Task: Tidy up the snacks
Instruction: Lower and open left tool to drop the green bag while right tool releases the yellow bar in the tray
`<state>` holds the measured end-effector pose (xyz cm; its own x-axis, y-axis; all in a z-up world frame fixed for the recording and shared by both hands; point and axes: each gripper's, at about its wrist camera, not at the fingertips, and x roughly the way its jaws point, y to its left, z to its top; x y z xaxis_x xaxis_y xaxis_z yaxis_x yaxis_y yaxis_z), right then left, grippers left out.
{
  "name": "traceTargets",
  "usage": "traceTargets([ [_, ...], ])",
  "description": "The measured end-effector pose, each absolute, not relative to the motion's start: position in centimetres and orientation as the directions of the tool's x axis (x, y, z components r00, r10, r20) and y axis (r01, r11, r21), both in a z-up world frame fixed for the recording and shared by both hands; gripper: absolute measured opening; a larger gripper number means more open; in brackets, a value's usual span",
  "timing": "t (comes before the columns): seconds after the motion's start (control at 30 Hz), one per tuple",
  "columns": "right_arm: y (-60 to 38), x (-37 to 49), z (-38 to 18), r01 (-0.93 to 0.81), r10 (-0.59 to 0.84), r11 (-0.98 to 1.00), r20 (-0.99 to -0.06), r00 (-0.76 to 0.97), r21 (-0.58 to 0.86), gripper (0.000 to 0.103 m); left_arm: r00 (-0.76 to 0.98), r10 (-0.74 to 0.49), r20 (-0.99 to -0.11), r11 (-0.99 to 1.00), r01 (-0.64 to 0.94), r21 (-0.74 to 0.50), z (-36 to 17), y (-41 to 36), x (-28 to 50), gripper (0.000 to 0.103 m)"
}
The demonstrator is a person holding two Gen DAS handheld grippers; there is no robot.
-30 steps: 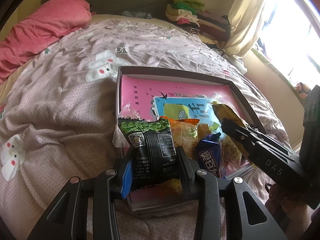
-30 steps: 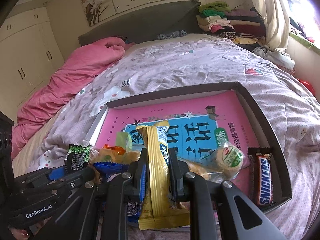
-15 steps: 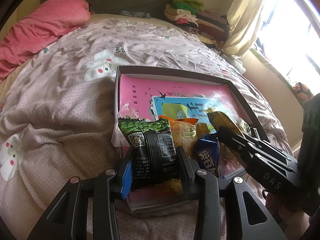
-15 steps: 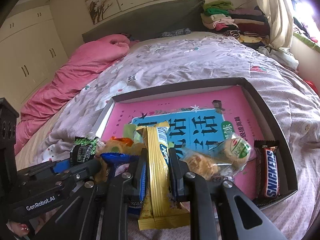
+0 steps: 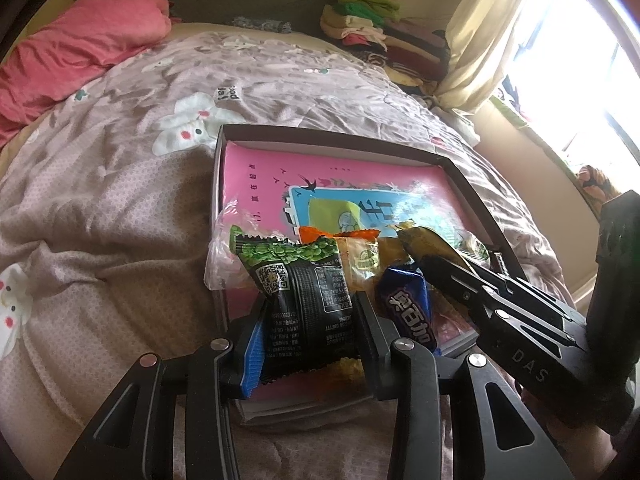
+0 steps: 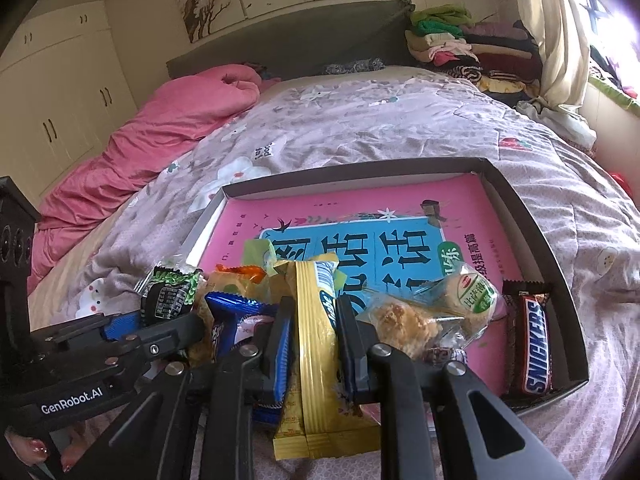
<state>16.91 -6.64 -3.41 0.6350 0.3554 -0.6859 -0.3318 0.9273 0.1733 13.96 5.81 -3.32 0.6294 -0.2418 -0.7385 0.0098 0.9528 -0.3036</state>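
Right wrist view had the right gripper (image 6: 314, 334) clamping a yellow bar (image 6: 316, 344), left gripper (image 5: 310, 320) squeezing a black packet (image 5: 306, 300); only the Snickers (image 6: 534, 346) sat sorted at 3 o'clock in the tray (image 6: 536, 216), pile left

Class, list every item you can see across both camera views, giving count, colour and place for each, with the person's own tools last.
tray: 1, dark, on the bed
book: 1, pink and blue, lying in the tray
Snickers bar: 1, brown, tray's right edge
pea snack packet: 1, black and green, held at tray's near left
wafer bar: 1, yellow, held at tray's near edge
blue packet: 1, blue, in the near pile
clear pastry packs: 2, pale, near right of the pile
bedspread: 1, mauve
quilt: 1, pink, left
folded clothes: 1 stack, mixed, headboard corner
left gripper: 1, black
right gripper: 1, black
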Motion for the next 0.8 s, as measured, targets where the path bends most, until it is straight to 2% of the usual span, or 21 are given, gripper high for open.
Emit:
traceTargets([
  [0.27,-6.4,17.3,-3.2,-0.345,0.358,0.924,-0.682,0.638,0.163,0.029,0.625,-0.254,-0.738,0.95,0.018,-0.311,-3.3,5.7,13.9,0.041],
  [0.43,-6.4,17.4,-3.1,-0.353,0.364,0.921,-0.683,0.633,0.163,0.03,0.624,-0.255,-0.739,0.95,0.019,-0.312,-3.3,5.7,13.9,0.041],
  [0.63,-6.5,17.0,-2.6,-0.368,0.37,0.917,-0.678,0.635,0.156,0.04,0.624,-0.256,-0.739,0.95,0.02,-0.312,-3.3,5.7,13.9,0.041],
  [0.8,-6.9,16.7,-2.1,-0.375,0.362,0.917,-0.676,0.643,0.135,0.041,0.624,-0.255,-0.739,0.95,0.019,-0.312,-3.3,5.6,13.9,0.042],
])
